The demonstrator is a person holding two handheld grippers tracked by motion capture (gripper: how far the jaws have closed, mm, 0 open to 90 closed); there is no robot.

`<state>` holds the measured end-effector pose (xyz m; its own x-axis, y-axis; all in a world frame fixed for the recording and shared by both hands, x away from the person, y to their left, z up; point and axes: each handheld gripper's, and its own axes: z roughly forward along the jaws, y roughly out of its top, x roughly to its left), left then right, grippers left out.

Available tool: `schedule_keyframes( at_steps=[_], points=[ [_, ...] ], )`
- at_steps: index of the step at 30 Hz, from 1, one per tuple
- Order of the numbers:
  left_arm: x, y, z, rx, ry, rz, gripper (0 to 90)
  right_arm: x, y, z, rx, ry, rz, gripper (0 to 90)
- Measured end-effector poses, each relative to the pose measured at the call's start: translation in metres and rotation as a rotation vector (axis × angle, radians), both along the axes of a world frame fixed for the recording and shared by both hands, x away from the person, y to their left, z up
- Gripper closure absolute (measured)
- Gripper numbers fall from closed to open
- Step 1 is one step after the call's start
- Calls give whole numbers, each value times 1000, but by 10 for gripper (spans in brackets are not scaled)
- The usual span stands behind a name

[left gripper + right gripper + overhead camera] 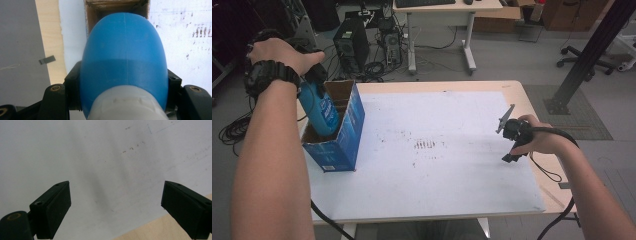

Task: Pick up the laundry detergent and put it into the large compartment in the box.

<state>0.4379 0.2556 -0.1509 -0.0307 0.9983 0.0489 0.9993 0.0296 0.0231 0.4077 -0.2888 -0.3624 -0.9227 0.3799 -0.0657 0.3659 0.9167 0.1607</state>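
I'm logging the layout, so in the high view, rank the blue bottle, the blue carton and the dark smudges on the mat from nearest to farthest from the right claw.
From the right claw, at the mat's right edge:
1. Dark smudges, mid-mat, to its left.
2. Blue carton, at the mat's left edge.
3. Blue bottle, gripped by the left claw, part-way inside the carton's far left side.

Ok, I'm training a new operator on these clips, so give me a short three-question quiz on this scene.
1. True or false: the left gripper is shut on the blue bottle.
2. Where is the bottle's lower end? A) inside the open blue carton B) flat on the white mat C) on the floor
3. How do the right gripper jaws stand, and what is between them?

Key: 1 true; 2 A; 3 wide open, with nothing between them, over the mat near its edge.
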Motion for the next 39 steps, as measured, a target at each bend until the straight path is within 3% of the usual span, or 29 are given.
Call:
schedule_keyframes(
  at_steps=[39],
  points=[
    [6,6,-45,-14,41,1,377,0,4,-4,-15,8,4,92]
  ],
)
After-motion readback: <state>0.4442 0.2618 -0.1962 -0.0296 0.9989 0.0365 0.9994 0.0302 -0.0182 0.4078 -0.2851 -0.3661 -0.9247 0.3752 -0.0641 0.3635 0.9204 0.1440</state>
